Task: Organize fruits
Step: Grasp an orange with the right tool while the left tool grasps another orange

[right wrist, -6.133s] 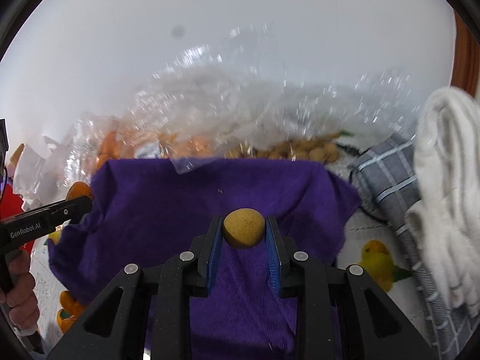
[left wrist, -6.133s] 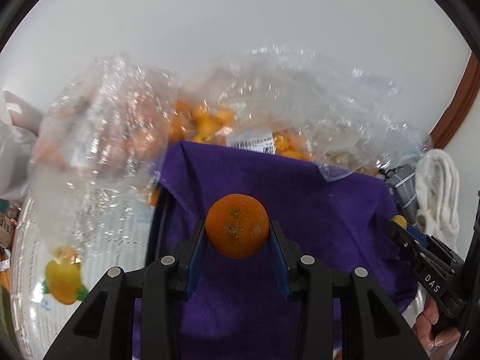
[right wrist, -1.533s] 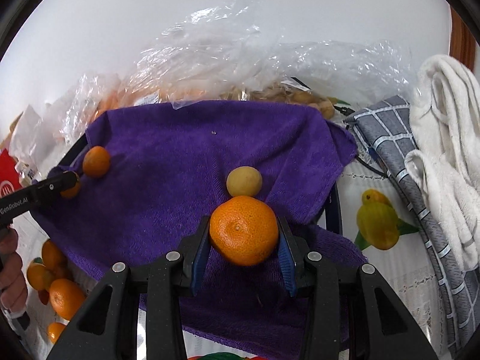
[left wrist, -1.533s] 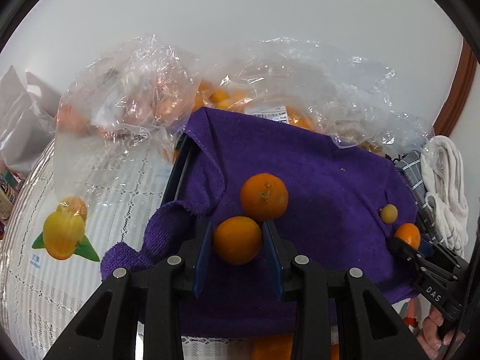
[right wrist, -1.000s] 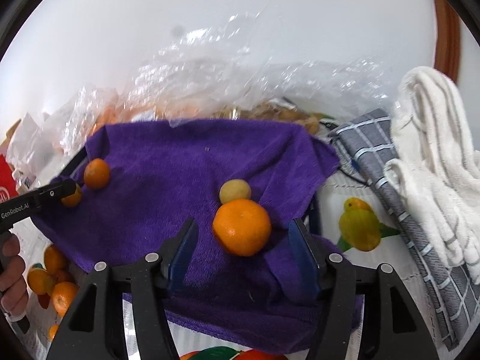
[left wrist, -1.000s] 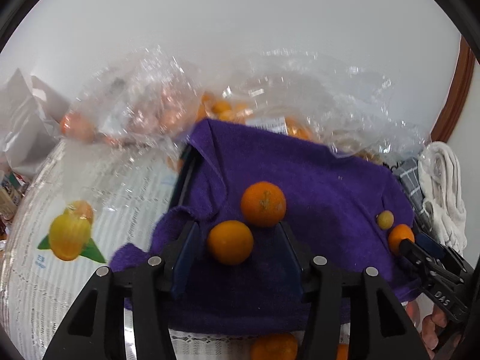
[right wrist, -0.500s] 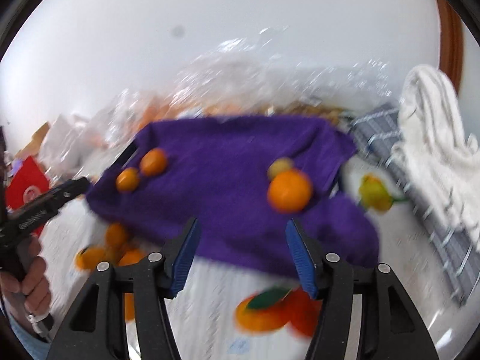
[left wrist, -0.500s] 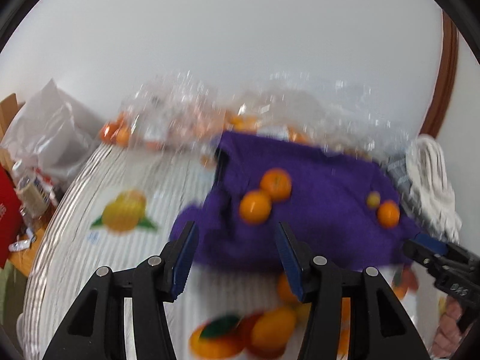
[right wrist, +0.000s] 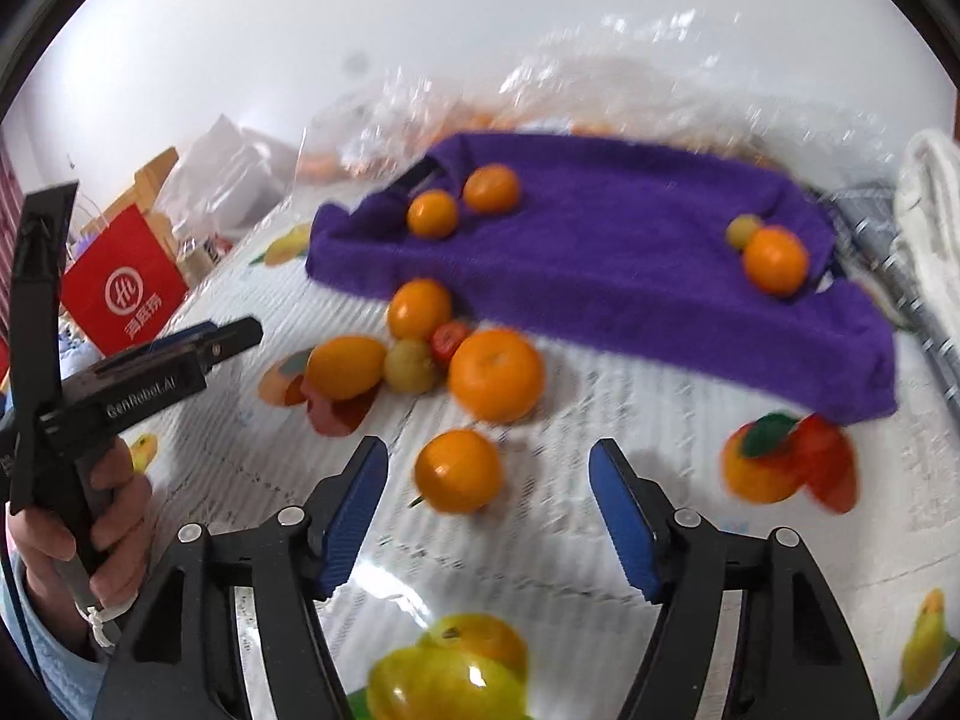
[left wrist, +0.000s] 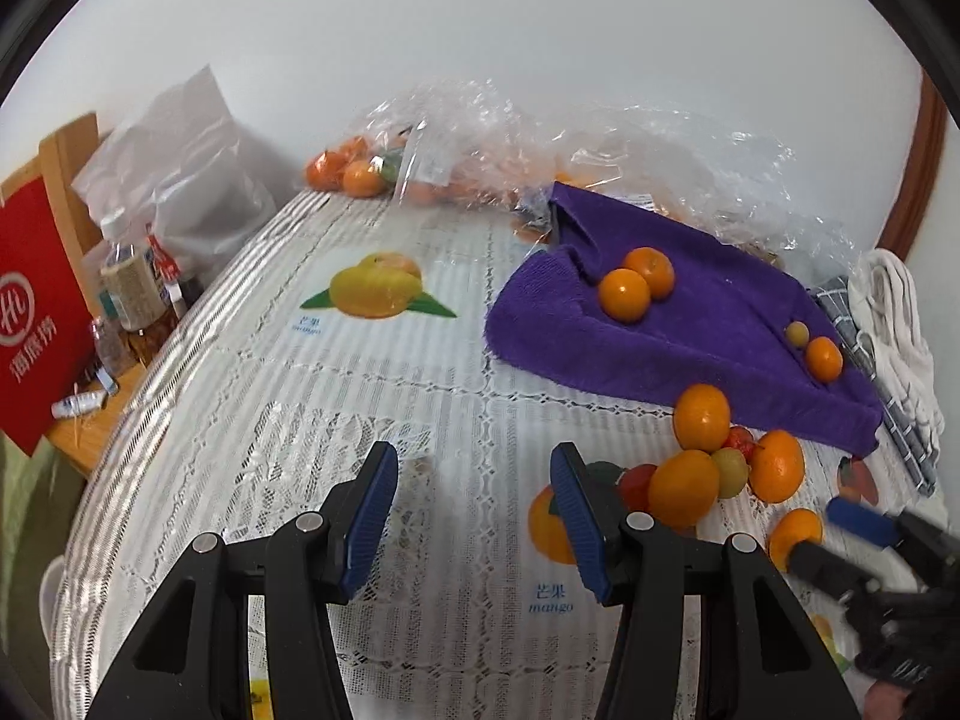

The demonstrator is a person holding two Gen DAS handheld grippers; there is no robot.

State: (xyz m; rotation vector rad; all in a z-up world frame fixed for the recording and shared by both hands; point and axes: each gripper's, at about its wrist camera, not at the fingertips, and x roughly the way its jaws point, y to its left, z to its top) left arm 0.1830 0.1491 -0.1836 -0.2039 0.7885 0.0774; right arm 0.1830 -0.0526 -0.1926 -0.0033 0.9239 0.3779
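Note:
A purple towel [left wrist: 714,336] [right wrist: 630,252] lies at the far side of the table. Two oranges [left wrist: 636,285] [right wrist: 462,201] sit at its left end. A small yellow fruit [left wrist: 797,334] and an orange [right wrist: 774,261] sit at its right end. A cluster of loose oranges and small fruits [left wrist: 714,462] [right wrist: 432,354] lies on the tablecloth in front of the towel. One orange [right wrist: 459,468] lies just ahead of my open, empty right gripper [right wrist: 489,510]. My left gripper [left wrist: 474,510] is open and empty over bare tablecloth.
Clear plastic bags with fruit [left wrist: 480,144] stand behind the towel. A white towel [left wrist: 900,330] and a grey checked cloth [left wrist: 864,360] lie at the right. A red bag [left wrist: 30,312] and bottles [left wrist: 132,294] stand beyond the table's left edge. The tablecloth [left wrist: 360,384] has printed fruit pictures.
Both grippers let go of their oranges on the towel, opened wide and pulled back toward the near side of the table. The loose fruit cluster has come into view.

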